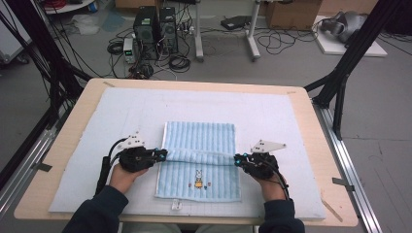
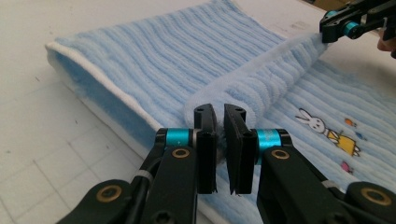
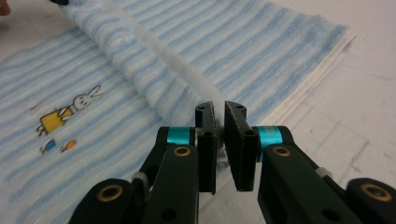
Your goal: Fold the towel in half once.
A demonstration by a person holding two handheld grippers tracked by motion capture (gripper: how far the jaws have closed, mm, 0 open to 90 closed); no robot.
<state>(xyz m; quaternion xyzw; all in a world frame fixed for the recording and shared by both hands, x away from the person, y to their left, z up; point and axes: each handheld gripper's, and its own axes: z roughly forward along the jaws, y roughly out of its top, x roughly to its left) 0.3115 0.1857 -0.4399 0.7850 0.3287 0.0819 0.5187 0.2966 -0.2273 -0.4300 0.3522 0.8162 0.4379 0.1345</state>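
Observation:
A light blue striped towel (image 1: 199, 138) with a small rabbit print (image 1: 198, 178) lies on the white mat. A raised ridge of cloth runs across its middle between my two grippers. My left gripper (image 1: 164, 154) is shut on the towel's left edge; in the left gripper view its jaws (image 2: 220, 116) pinch a bunched fold of the towel (image 2: 163, 60). My right gripper (image 1: 237, 159) is shut on the right edge, and the right gripper view has its jaws (image 3: 219, 114) clamped on the towel (image 3: 233, 42). The right gripper (image 2: 334, 23) also appears at the ridge's far end in the left gripper view.
The white mat (image 1: 272, 116) covers most of a wooden table (image 1: 87, 97). A small white tag (image 1: 176, 205) sits at the mat's front edge. Beyond the table, computer towers (image 1: 155, 31) and cables lie on the floor, with black frame posts (image 1: 347, 68) at both sides.

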